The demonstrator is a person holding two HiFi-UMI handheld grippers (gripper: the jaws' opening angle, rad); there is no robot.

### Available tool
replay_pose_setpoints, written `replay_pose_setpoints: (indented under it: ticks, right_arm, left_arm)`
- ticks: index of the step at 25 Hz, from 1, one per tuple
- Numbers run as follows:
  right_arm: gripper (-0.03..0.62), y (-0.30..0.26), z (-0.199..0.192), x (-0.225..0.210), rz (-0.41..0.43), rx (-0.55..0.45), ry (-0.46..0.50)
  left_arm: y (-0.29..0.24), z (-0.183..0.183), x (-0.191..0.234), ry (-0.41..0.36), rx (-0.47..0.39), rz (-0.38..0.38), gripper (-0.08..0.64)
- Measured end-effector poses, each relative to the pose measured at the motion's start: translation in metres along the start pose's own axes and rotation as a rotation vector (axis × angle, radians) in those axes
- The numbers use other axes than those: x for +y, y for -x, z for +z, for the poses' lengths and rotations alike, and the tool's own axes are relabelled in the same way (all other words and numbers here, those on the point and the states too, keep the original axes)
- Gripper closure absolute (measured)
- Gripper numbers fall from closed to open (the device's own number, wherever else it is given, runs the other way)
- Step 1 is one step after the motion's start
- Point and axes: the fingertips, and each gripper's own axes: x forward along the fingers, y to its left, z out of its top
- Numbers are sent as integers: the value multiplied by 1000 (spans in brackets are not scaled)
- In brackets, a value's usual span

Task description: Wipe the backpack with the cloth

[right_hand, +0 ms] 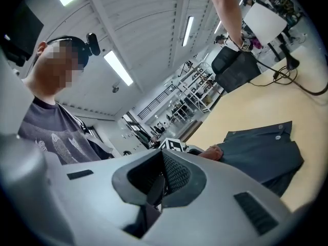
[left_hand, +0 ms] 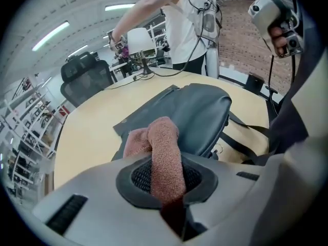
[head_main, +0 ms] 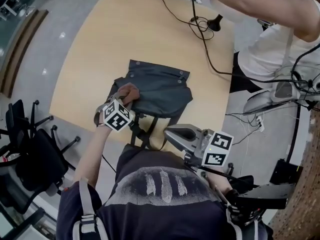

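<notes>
Gripping a reddish-brown cloth (left_hand: 164,155) between its jaws, the left tool (head_main: 123,102) presses it onto the near left corner of the backpack (head_main: 162,90). From the left gripper view the cloth (head_main: 131,92) runs up out of the tool (left_hand: 164,191) and folds over onto the dark grey fabric (left_hand: 197,111). The backpack lies flat near the front edge of the wooden surface (head_main: 125,34), and its straps (head_main: 142,130) hang over that edge. The right tool (head_main: 169,132) is held up off the surface by the person's chest, apart from the backpack (right_hand: 261,152). Its jaws are clenched with nothing between them (right_hand: 156,188). A black cable (head_main: 200,31) trails across the far side of the surface, where a second person (head_main: 270,49) reaches an arm over it.
</notes>
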Motion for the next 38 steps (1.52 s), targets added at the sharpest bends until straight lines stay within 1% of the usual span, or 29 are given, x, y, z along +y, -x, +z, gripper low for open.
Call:
replay_pose_setpoints:
  ticks: [2, 4, 5, 8, 9, 10, 11, 13, 14, 16, 18, 20, 22, 24, 26, 28, 32, 34, 35, 36, 38]
  right_arm:
    - [591, -3, 1, -1, 1, 0, -5]
    - [591, -4, 2, -3, -4, -3, -8]
    - [591, -4, 2, -4, -9, -4, -9]
    - [591, 0, 4, -8, -33, -17, -14]
    - [591, 1, 5, -10, -41, -23, -16]
    - [591, 3, 5, -11, -48, -30, -18]
    - [591, 5, 5, -11, -56, -37, -21]
    - [591, 10, 6, -13, -70, -49, -27]
    - [591, 13, 6, -14, -77, -56, -31]
    - [591, 19, 7, -15, -93, -73, -36]
    - [591, 28, 6, -17, -113, -92, -38]
    - [591, 38, 5, -17, -135, -116, -43]
    - [591, 50, 2, -18, -160, -142, -50]
    - [591, 59, -3, -20, -181, -167, -57]
    - [591, 66, -7, -20, -191, -190, -62]
    - [591, 71, -8, -17, -195, -211, -65]
    - [591, 80, -2, -12, -196, -250, -63]
    - [591, 84, -3, -11, -210, -261, -56]
    - [591, 86, -5, -12, -219, -264, -55]
    - [591, 89, -7, -12, -228, -267, -59]
    - [591, 96, -13, -13, -245, -280, -74]
  left_arm:
    - [5, -14, 12, 45, 4, 31, 505]
    - [10, -31, 30, 117, 14, 94, 505]
    - [14, -42, 45, 177, 22, 147, 505]
    - [31, -86, 101, 399, 50, 334, 505]
    - [37, -98, 119, 469, 48, 375, 505]
    - [40, -105, 133, 529, 39, 396, 505]
    - [41, -106, 142, 575, 27, 393, 505]
    - [32, -94, 146, 621, 1, 337, 505]
    - [24, -83, 144, 622, -7, 300, 505]
    - [4, -61, 137, 584, -2, 251, 505]
    - [-10, -45, 131, 540, 25, 245, 505]
    - [-15, -37, 129, 505, 68, 265, 505]
    - [-16, -29, 128, 482, 82, 261, 505]
    - [-17, -19, 124, 466, 70, 237, 505]
    - [-21, -5, 117, 418, 65, 213, 505]
    - [-30, 15, 103, 379, 65, 164, 505]
    - [-53, 51, 82, 382, 70, 68, 505]
    - [-63, 67, 74, 384, 62, 23, 505]
    - [-67, 73, 70, 371, 68, 12, 505]
    - [-71, 77, 67, 340, 86, 11, 505]
    - [-78, 83, 61, 244, 133, 27, 505]
